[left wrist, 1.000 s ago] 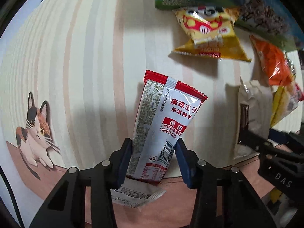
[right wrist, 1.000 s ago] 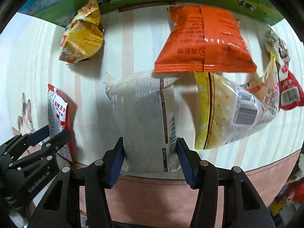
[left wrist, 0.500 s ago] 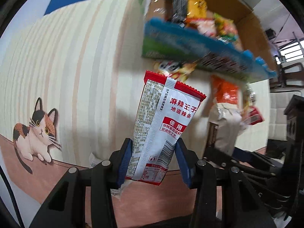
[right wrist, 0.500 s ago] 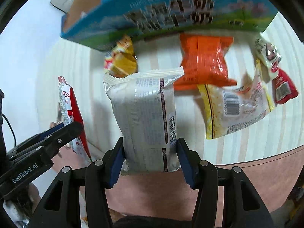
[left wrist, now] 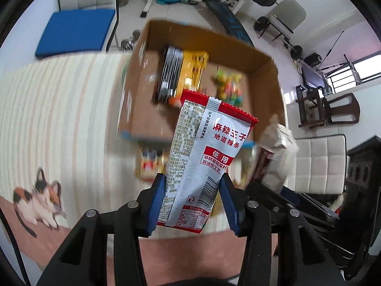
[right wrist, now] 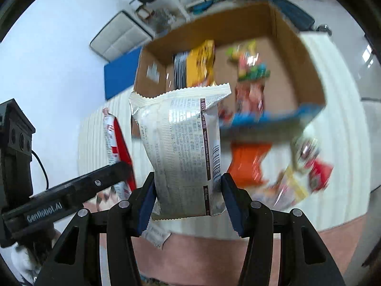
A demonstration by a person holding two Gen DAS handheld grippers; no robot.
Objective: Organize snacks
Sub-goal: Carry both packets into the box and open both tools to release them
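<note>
The left gripper (left wrist: 193,201) pinches a silver-and-red foil snack sachet (left wrist: 204,157) and the right gripper (right wrist: 188,196) clamps a white crinkle-edged cookie packet (right wrist: 183,147), both held above the striped tablecloth (left wrist: 59,109). The open brown cardboard box (left wrist: 262,76) and its contents are smeared; loose packets beneath are unreadable.

Between the left claw's blue pads (left wrist: 157,202) sits a silver packet (left wrist: 202,166) with red ends and a red label. Beyond it the brown cardboard box (left wrist: 259,54) has a blue edge. Left of the claw, the cream-striped mat (left wrist: 59,109) shows a calico cat (left wrist: 35,202). The right claw's blue pads (right wrist: 228,197) flank a white packet (right wrist: 181,147) with dark print.
</note>
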